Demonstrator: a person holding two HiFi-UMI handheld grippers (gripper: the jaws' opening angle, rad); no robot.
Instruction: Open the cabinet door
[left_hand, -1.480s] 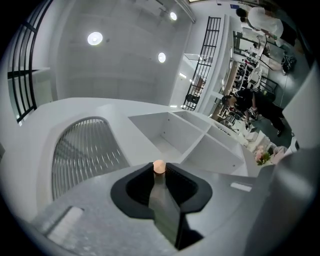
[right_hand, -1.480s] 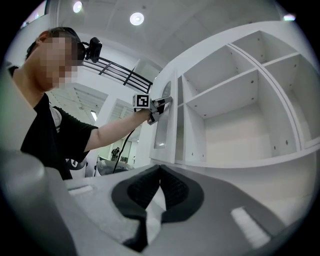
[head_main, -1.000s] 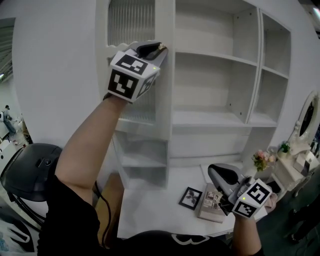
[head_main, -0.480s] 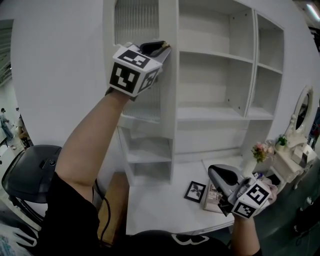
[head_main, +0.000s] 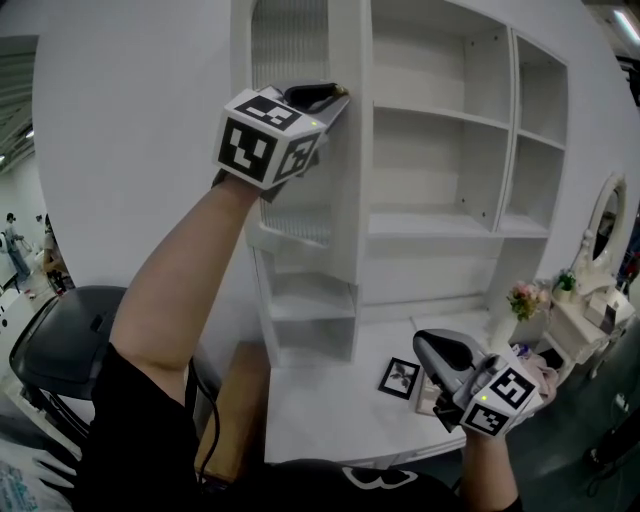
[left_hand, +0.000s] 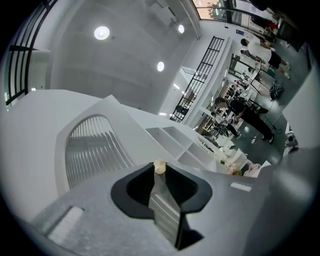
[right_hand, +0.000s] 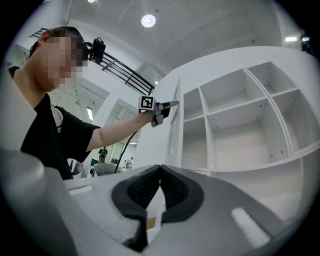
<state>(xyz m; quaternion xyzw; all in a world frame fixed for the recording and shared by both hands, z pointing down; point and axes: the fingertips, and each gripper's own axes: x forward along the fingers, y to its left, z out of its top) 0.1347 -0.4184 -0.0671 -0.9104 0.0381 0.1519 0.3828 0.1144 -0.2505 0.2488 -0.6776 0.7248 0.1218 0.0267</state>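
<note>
A white cabinet door (head_main: 345, 200) with a ribbed glass pane (head_main: 290, 45) stands swung out at the left side of a white shelf unit (head_main: 440, 228). The left gripper (head_main: 341, 93), raised high, is clamped on the door's free edge beside a small cream knob (left_hand: 159, 167). The unit's open compartments show bare white shelves. The right gripper (head_main: 420, 340) hangs low over the white desk (head_main: 320, 400), its jaws together and holding nothing, near a small black picture frame (head_main: 400, 377).

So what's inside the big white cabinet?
Just bare white shelves show inside the cabinet. The left gripper is clamped on the edge of the ribbed-glass door, and that door covers whatever sits behind it.
</note>
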